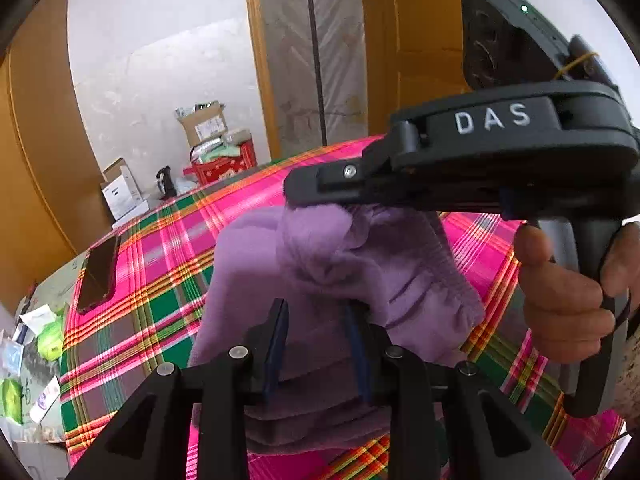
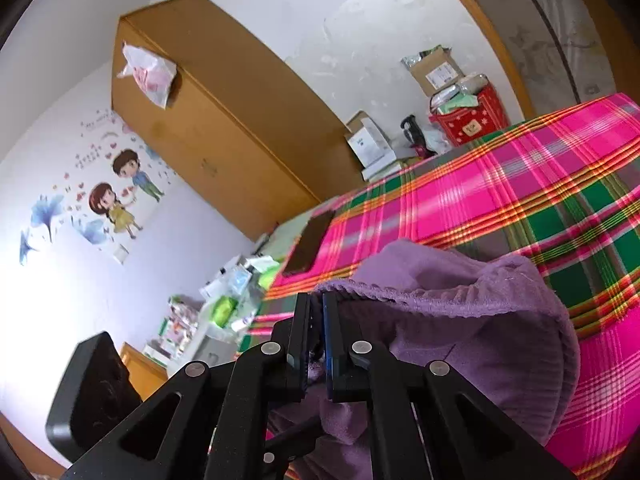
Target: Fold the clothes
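Observation:
A purple fleece garment with an elastic waistband is partly lifted off the pink plaid bedspread. My right gripper is shut on the waistband edge of the garment, which bunches up to its right. In the left wrist view the right gripper comes in from the upper right, held by a hand, and purple cloth hangs from its tip. My left gripper stands open low over the garment, its blue pads apart with purple cloth showing between them.
A dark phone lies on the bedspread's left edge. Beyond the bed stand cardboard boxes, a red box and a wooden wardrobe. A cluttered low table sits at the left.

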Demonstrator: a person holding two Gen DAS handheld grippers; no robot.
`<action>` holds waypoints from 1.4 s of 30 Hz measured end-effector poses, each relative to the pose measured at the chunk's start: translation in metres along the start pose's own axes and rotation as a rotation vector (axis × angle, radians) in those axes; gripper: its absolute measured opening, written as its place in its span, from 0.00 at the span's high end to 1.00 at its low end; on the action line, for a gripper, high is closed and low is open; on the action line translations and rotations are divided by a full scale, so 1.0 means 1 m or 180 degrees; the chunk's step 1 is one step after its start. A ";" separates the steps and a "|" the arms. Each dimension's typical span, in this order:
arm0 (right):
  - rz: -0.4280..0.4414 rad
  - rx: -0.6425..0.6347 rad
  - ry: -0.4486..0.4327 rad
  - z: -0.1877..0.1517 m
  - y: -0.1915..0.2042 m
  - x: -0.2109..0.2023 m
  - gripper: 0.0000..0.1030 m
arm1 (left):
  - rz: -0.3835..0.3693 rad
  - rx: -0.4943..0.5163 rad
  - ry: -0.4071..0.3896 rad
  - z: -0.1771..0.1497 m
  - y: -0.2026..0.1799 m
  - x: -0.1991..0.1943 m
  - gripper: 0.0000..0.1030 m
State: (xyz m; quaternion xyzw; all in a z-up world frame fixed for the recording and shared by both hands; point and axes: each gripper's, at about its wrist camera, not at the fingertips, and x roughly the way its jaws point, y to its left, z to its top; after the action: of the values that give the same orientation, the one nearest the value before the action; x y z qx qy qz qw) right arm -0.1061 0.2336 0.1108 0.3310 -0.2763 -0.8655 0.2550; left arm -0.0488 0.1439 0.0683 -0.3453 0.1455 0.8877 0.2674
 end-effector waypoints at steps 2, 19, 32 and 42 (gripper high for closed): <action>-0.0013 -0.0016 0.0096 -0.004 -0.002 0.006 0.91 | -0.0006 -0.0054 0.0048 0.000 0.004 0.006 0.71; -0.0717 -0.0397 0.0198 -0.117 -0.011 -0.071 0.47 | -0.0272 -0.0516 0.0065 -0.012 0.033 -0.002 0.69; -0.0858 -0.0977 0.0593 -0.146 0.005 -0.029 0.39 | -0.0264 -0.0175 0.0197 -0.002 -0.002 -0.014 0.65; -0.1162 -0.1097 0.0636 -0.138 0.006 -0.002 0.39 | 0.0098 0.0081 0.0492 0.009 -0.022 0.029 0.65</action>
State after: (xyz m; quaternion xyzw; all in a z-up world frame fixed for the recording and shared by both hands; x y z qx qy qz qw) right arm -0.0051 0.1875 0.0288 0.4109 -0.0342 -0.8944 0.1733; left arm -0.0592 0.1771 0.0530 -0.4071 0.1823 0.8605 0.2460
